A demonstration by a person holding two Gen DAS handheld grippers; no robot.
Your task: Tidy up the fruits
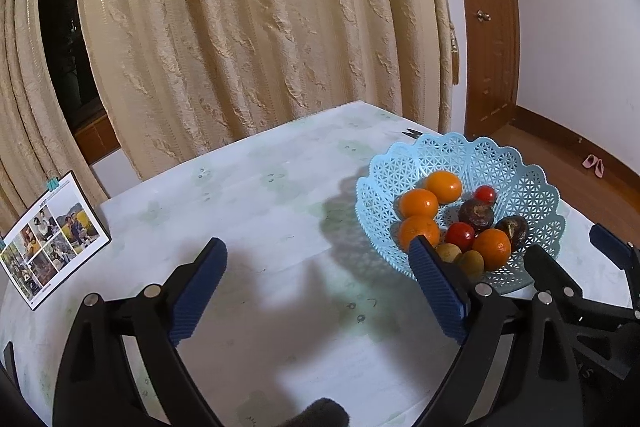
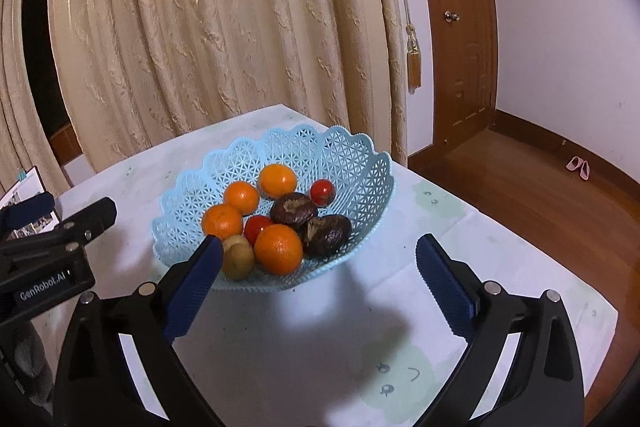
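Note:
A light blue lattice basket [image 1: 516, 167] [image 2: 352, 155] stands on the white table and holds several oranges [image 2: 278, 249], two red tomatoes [image 2: 322, 192], two dark brown fruits [image 2: 326, 233] and two small tan fruits [image 2: 238, 259]. My left gripper [image 1: 320, 253] is open and empty, above the table left of the basket; its right finger overlaps the basket's near rim in view. My right gripper [image 2: 318, 251] is open and empty, in front of the basket's near edge. The right gripper also shows in the left wrist view [image 1: 576, 247].
A photo card [image 1: 48, 235] stands at the table's left edge. Cream curtains [image 1: 260, 27] hang behind the table. A wooden door [image 2: 460, 27] and wooden floor with pink slippers [image 2: 578, 167] lie to the right. The table's right edge [image 2: 520, 239] is close to the basket.

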